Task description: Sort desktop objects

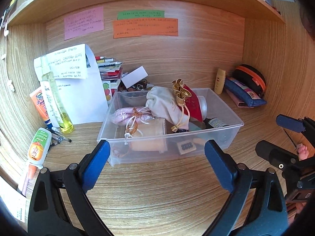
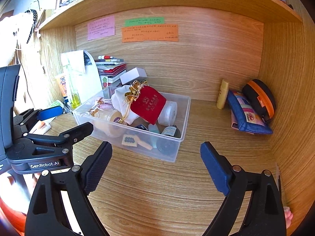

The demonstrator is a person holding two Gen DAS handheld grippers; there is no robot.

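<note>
A clear plastic bin (image 1: 232, 126) (image 2: 185, 106) stands mid-desk, holding a white pouch (image 1: 165, 104), a red pouch (image 2: 148, 103) with gold trim, a pink pouch (image 1: 128, 114), a frosted jar (image 2: 168, 113), a dark bottle (image 2: 170, 131) and a mahjong tile (image 2: 129, 140). My left gripper (image 1: 157, 149) is open and empty, just in front of the bin. My right gripper (image 2: 156, 153) is open and empty, in front of the bin's right corner. Each gripper shows at the edge of the other's view.
At the left stand a yellow spray bottle (image 1: 54, 96), a sunscreen tube (image 1: 39, 106), a small green-orange bottle (image 1: 38, 145), pens and papers. Books (image 2: 112, 66) and a white box (image 1: 134, 76) lie behind the bin. At the right are a yellow tube (image 2: 222, 94), a blue pouch (image 2: 248, 116) and a black-orange case (image 2: 259, 98).
</note>
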